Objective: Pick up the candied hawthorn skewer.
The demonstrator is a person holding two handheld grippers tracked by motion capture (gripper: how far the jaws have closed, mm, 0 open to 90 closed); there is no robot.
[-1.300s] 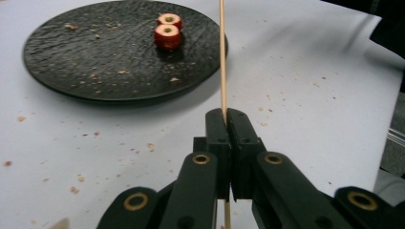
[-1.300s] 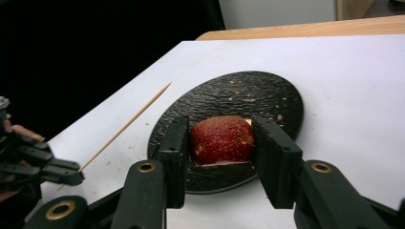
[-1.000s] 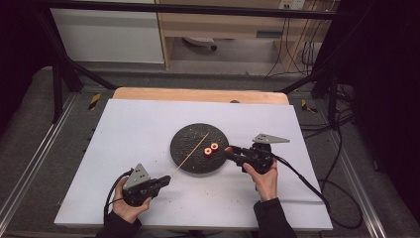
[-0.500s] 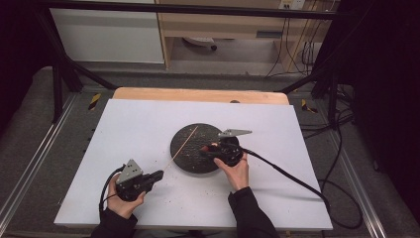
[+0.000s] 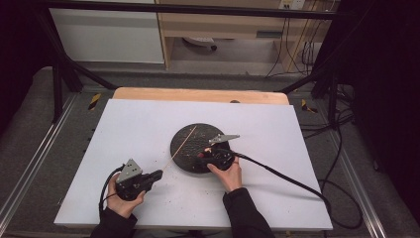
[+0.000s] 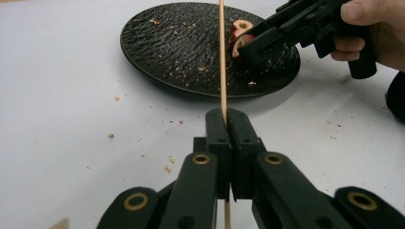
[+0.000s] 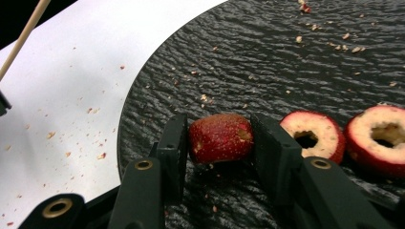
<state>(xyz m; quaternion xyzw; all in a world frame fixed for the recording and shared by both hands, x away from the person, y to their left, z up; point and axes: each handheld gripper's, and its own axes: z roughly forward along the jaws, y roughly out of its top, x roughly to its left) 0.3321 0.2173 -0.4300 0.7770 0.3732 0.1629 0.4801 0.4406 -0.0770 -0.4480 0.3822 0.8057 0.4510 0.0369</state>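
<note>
A thin wooden skewer points up and away over the black round plate, and my left gripper is shut on its near end. In the high view that left gripper is in front of and left of the plate, with the skewer slanting across the plate. My right gripper has its jaws against both sides of a small red fruit piece lying on the plate. Two cored red slices lie just to its right. The right gripper is low over the plate's near part.
The plate sits on a white table top with crumbs scattered around it. A black cable trails right from the right gripper. A wooden strip edges the far side of the table.
My right gripper has moved left from the plate's right edge onto the plate and come down around the fruit piece. The left gripper with the skewer has barely shifted.
</note>
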